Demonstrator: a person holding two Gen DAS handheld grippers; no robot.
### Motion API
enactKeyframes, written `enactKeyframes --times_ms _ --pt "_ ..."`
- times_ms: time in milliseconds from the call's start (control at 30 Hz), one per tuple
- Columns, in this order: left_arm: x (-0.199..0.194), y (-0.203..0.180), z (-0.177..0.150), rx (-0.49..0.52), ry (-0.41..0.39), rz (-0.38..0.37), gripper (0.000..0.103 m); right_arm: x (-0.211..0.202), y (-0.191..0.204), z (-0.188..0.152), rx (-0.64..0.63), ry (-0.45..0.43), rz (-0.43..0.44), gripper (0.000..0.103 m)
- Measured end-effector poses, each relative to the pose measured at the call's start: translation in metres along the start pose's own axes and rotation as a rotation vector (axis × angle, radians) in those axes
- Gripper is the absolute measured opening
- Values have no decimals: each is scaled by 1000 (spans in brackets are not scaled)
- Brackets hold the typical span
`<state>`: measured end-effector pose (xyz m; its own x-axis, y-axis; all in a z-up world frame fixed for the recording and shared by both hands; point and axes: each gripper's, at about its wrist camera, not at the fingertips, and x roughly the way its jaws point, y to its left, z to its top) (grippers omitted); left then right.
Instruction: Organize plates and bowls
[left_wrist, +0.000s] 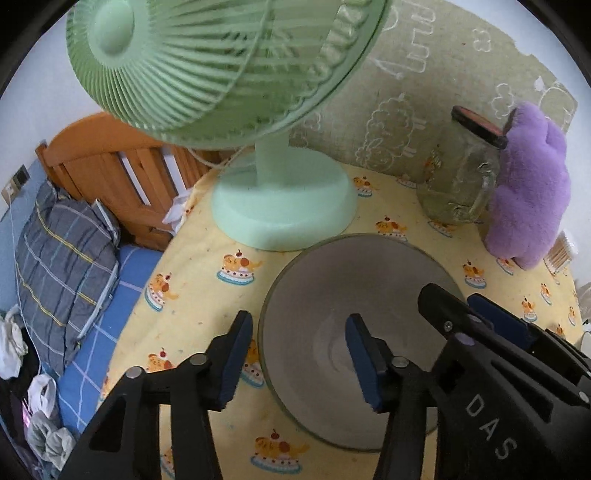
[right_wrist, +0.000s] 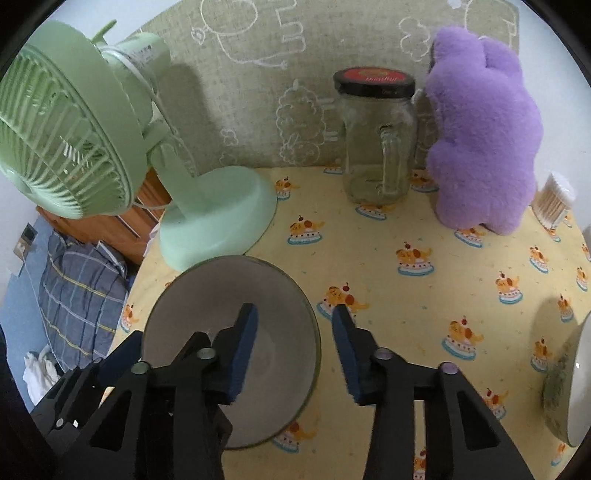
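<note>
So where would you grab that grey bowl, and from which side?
By its thin rim, from above. The grey bowl sits upright and open on the yellow cloth, too wide to span. Each gripper straddles an opposite rim edge, one finger inside, one outside: left gripper, right gripper. The pads don't yet seem to press it.

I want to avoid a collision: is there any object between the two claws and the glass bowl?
Nothing visible stands in the way. The left claw and the right claw each straddle the rim of the glass bowl, one finger inside, one outside. The green fan stands just behind it.
</note>
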<state>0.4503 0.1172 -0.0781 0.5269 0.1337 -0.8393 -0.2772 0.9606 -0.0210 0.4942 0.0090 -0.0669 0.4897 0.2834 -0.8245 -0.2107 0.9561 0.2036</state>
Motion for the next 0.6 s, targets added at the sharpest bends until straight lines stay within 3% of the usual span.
enactKeyframes --times_ms 33,133,600 --pt "4 1 0 -3 10 -3 42 3 1 0 -4 5 6 35" --pt "7 -2 0 23 5 5 39 8 1 -2 -14 -4 4 30" --pt "-7 -10 -11 43 30 -3 39 -6 -9 -12 18 23 10 30"
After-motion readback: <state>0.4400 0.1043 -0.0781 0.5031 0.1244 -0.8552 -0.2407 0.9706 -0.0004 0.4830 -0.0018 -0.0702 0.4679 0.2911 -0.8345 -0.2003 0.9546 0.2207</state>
